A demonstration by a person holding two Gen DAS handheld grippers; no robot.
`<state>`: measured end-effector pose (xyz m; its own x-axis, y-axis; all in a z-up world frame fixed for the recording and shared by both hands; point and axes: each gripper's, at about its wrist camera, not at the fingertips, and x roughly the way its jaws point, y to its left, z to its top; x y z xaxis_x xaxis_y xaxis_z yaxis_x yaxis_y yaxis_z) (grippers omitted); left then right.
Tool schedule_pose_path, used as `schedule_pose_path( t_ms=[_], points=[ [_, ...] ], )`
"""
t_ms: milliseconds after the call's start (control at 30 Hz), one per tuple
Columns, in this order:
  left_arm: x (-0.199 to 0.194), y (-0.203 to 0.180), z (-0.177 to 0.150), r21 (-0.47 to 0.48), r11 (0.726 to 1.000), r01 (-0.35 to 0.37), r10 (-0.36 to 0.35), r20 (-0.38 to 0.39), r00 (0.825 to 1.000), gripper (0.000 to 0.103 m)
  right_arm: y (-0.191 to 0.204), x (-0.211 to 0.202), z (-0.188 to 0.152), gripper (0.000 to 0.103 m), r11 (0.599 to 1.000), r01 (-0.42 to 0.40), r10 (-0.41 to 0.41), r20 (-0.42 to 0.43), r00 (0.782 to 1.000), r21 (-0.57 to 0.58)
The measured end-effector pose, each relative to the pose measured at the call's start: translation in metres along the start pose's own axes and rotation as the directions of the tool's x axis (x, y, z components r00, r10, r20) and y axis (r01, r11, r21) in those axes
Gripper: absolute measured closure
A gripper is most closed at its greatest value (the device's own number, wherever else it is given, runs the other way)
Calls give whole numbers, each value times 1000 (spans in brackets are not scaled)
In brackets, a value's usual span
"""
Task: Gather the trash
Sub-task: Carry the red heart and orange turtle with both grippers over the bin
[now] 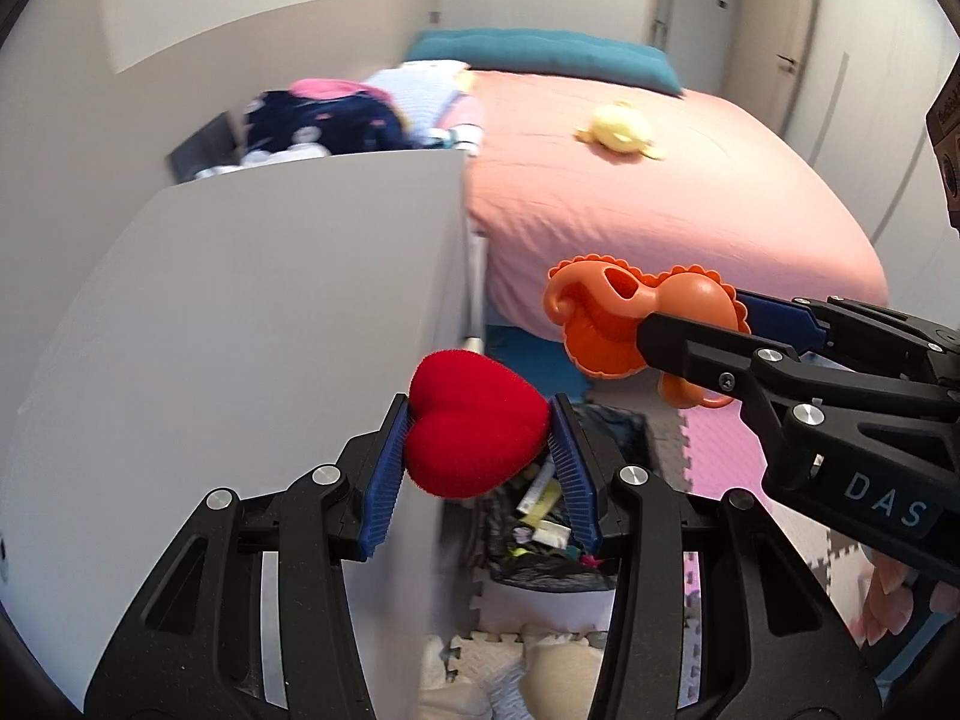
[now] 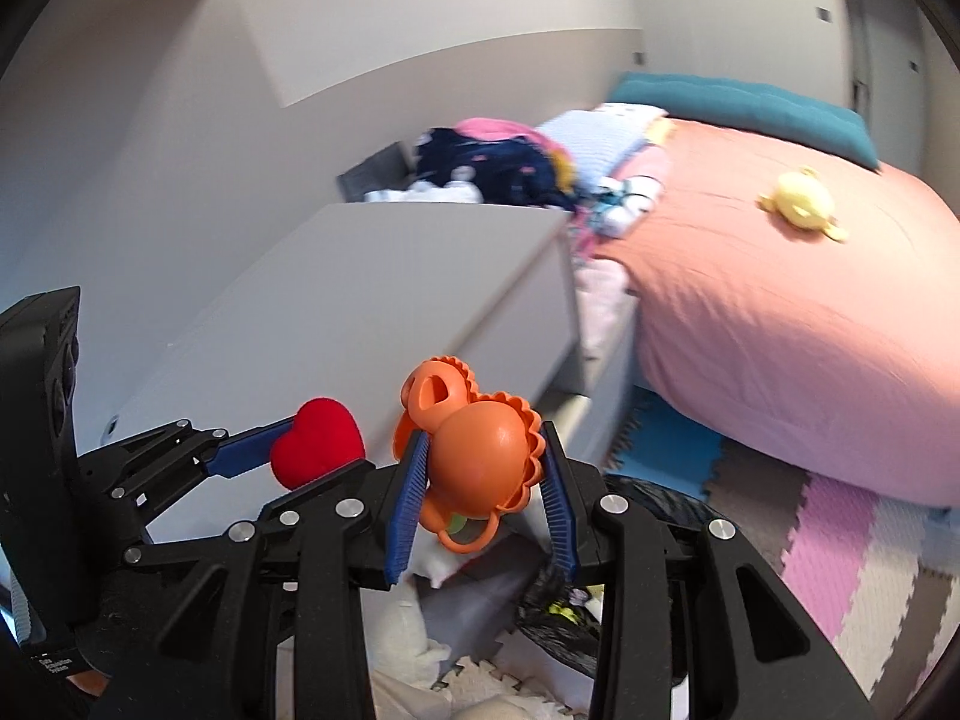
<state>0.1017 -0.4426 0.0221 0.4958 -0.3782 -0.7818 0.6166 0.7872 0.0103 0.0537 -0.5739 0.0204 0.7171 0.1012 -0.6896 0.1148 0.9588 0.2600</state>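
Carrying both finds, your left gripper [image 1: 480, 438] clamps a red heart [image 1: 474, 426] and your right gripper [image 2: 483, 468] an orange toy [image 2: 480, 456]. The trash bag [image 1: 540, 540] sits just below them. Lower each over it, then release.

A bed [image 1: 690, 192] under a pink cover carries a teal pillow [image 1: 540, 54] at its head and a yellow plush toy [image 1: 618, 132] on top; a grey cabinet [image 1: 240, 312] stands beside it, clothes [image 1: 324, 120] piled behind; foam puzzle mats [image 2: 840, 552] cover the floor.
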Motion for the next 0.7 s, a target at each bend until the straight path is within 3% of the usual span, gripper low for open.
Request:
schedule_pose_path(
  t_ms=[267,533,567,600,633,700],
  points=[
    [28,-59,5,83,993,89,-86,-44,995,58,-58,-20,-23,65,993,78,-78,-1,997,92],
    [42,-78,5,122,986,111,-103,-71,992,56,-92,-25,-37,65,981,123,-122,-15,992,150],
    [46,-78,7,122,988,97,-88,-81,993,49,-95,-24,-37,62,978,136,-135,-21,991,156],
    [51,-77,8,124,989,83,-71,-97,993,17,-100,-25,-38,42,973,158,-156,-25,987,169],
    [51,-76,8,122,990,64,-52,-98,994,6,-104,-26,-39,31,966,184,-183,-23,983,182],
    [50,-72,8,114,993,43,-34,-77,996,6,-107,-29,-39,25,954,228,-231,-7,973,193]
  ],
)
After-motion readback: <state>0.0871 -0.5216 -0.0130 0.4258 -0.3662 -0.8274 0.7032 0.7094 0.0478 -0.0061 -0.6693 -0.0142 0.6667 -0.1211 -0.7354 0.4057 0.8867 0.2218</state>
